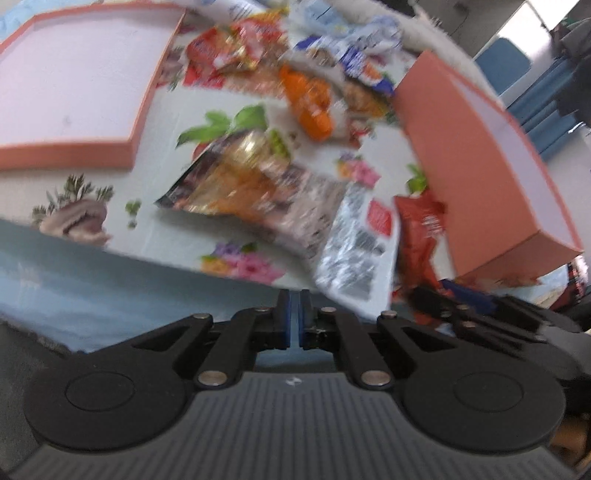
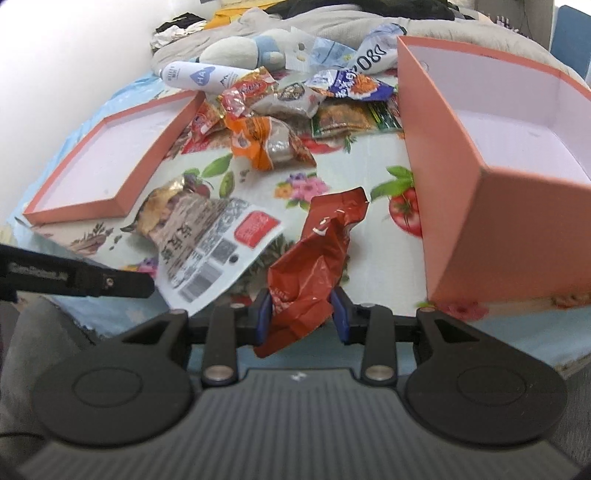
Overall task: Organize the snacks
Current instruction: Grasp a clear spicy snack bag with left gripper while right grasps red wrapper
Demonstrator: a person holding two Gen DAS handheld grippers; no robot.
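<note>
Floral tablecloth (image 2: 332,162) strewn with snack packets (image 2: 266,140), bedding (image 2: 369,22) behind.

It looked like a home: a floral oilcloth (image 2: 354,173) covered the worktop, with a plush toy (image 2: 243,46) and heaped clothes (image 2: 369,7) behind it.

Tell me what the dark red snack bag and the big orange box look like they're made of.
Dark red snack bag: thin glossy plastic film, judging by its sharp crinkles and shine. Orange box: probably matte paperboard, with flat stiff walls, crisp corners and a pale lining.
</note>
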